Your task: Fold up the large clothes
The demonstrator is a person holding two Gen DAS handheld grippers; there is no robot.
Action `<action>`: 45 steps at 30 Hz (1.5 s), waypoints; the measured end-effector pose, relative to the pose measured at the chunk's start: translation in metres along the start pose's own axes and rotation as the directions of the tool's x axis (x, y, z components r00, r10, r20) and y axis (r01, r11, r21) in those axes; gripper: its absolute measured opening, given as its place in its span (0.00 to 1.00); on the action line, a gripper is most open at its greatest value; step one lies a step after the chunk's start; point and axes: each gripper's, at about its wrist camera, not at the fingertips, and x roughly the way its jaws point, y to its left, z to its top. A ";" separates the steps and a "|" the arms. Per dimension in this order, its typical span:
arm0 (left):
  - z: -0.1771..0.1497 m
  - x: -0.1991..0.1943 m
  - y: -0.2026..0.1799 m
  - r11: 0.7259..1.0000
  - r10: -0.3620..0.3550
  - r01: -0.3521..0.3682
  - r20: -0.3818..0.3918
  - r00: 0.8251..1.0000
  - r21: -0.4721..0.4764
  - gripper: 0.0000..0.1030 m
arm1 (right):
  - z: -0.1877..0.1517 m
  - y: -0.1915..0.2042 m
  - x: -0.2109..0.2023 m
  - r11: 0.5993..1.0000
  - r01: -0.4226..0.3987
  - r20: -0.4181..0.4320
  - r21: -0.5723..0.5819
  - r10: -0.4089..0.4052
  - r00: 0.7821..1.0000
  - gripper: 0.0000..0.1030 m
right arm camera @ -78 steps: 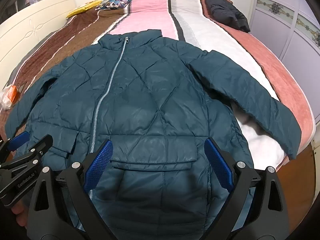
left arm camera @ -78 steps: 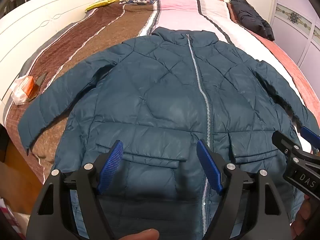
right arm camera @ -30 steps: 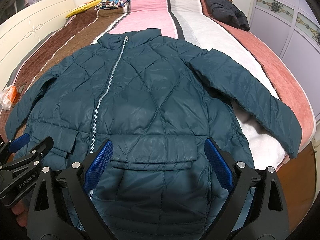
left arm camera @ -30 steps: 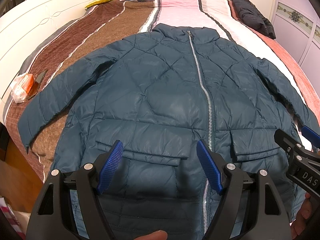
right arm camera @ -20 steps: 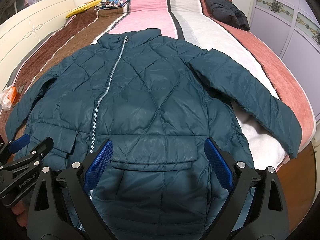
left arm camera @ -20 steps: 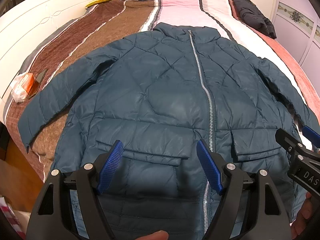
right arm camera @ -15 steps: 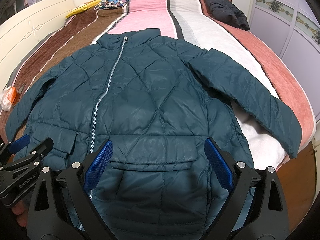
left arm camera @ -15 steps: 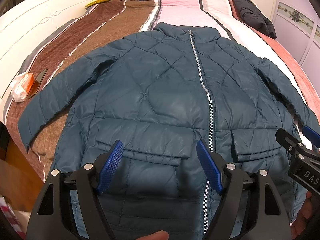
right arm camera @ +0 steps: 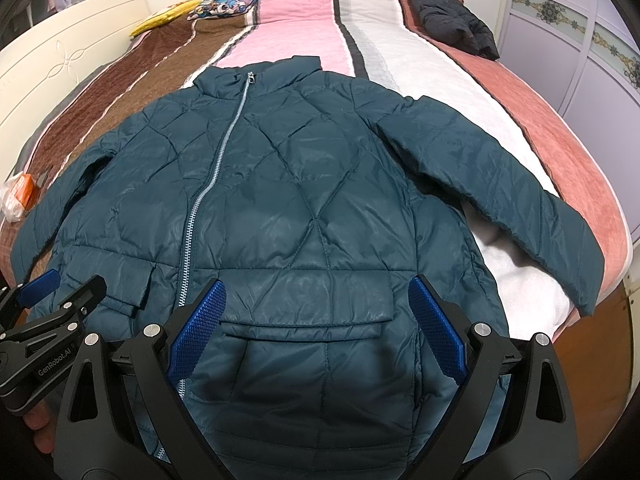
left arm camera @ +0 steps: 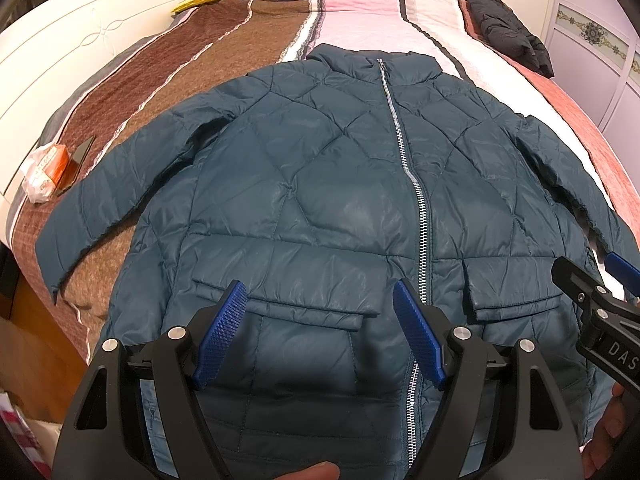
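A dark teal quilted jacket [left arm camera: 320, 184] lies flat and zipped, front up, on the striped bed, both sleeves spread out; it also fills the right wrist view [right arm camera: 304, 208]. My left gripper [left arm camera: 320, 320] is open and empty, hovering over the lower left pocket near the hem. My right gripper [right arm camera: 316, 320] is open and empty, hovering over the lower right pocket. Each gripper shows at the edge of the other's view, the right one in the left wrist view [left arm camera: 600, 312] and the left one in the right wrist view [right arm camera: 48, 320].
The striped bedspread [left arm camera: 240, 40] runs away from me. A folded black jacket [left arm camera: 508, 28] lies at the far right. A colourful pillow [right arm camera: 232, 0] and a yellow item lie at the far end. An orange packet in a bag [left arm camera: 44, 168] and a phone lie at the left edge. A white headboard is left, a wardrobe right.
Over the earlier frames the jacket came slightly closer and lower in both views. In the last half second nothing visibly moves; both grippers stay open.
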 end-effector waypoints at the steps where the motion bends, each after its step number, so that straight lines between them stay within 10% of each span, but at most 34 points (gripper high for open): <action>1: 0.000 0.000 0.000 1.000 0.000 0.000 0.000 1.000 0.000 0.72 | 0.000 0.000 0.000 1.000 0.000 0.000 0.000 0.000 1.000 0.89; 21: -0.003 0.007 -0.002 1.000 0.004 -0.004 -0.029 1.000 0.006 0.72 | 0.001 -0.013 0.007 0.999 -0.017 -0.013 0.049 0.018 1.000 0.89; 32: 0.009 0.011 -0.021 0.996 -0.043 0.046 -0.043 0.998 0.080 0.72 | 0.005 -0.089 0.002 0.970 0.007 0.017 0.242 -0.012 1.000 0.89; 38: 0.026 0.010 -0.044 0.987 -0.093 0.097 -0.037 0.995 0.127 0.72 | -0.006 -0.173 -0.002 0.886 -0.002 0.032 0.464 -0.014 0.999 0.81; 45: 0.038 0.014 -0.065 0.976 -0.119 0.125 -0.039 0.992 0.179 0.72 | -0.033 -0.274 0.008 0.633 -0.122 0.073 0.765 0.103 0.992 0.55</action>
